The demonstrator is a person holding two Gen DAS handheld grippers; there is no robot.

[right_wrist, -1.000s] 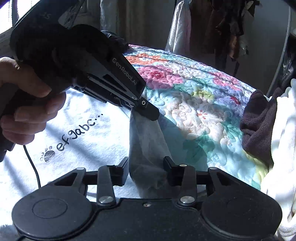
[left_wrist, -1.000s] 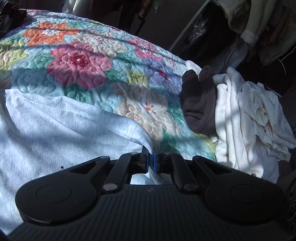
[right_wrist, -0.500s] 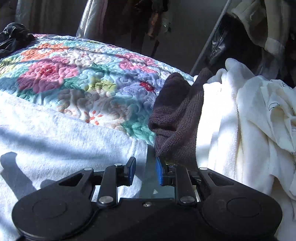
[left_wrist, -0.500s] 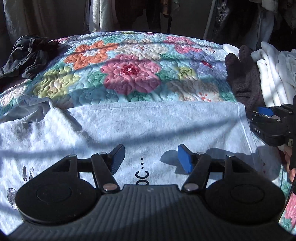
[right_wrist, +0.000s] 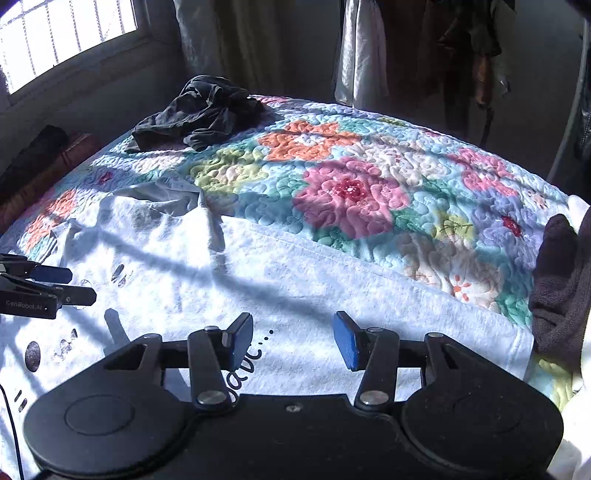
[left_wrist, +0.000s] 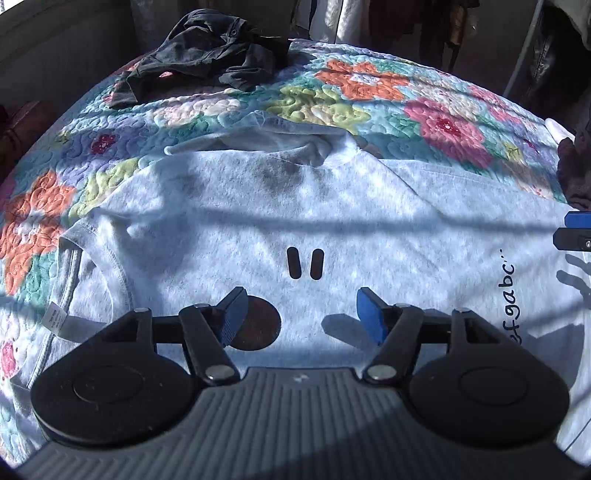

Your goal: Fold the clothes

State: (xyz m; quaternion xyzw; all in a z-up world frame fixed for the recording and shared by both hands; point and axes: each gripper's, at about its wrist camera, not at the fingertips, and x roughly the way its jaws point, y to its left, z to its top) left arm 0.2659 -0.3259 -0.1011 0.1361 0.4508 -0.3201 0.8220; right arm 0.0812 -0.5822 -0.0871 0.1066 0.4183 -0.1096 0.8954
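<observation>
A light grey T-shirt (left_wrist: 332,214) with a cartoon face and "efgabc" lettering lies spread flat on the floral quilt (left_wrist: 351,99); it also shows in the right wrist view (right_wrist: 295,280). Its far sleeve (left_wrist: 280,140) is bunched near the shoulder. My left gripper (left_wrist: 298,314) is open and empty, just above the shirt's chest print. My right gripper (right_wrist: 293,338) is open and empty over the lettering, near the hem end. The left gripper's fingers (right_wrist: 51,275) show at the left edge of the right wrist view.
A crumpled black garment (right_wrist: 199,110) lies at the far side of the bed. A dark brown garment (right_wrist: 557,291) and white clothes are piled at the right edge. Hanging clothes (right_wrist: 362,48) and a window (right_wrist: 66,33) stand behind the bed.
Both grippers let go of the shirt's hem corner and opened. They drew back, the left swinging towards the collar end, and the shirt now lies spread out flat.
</observation>
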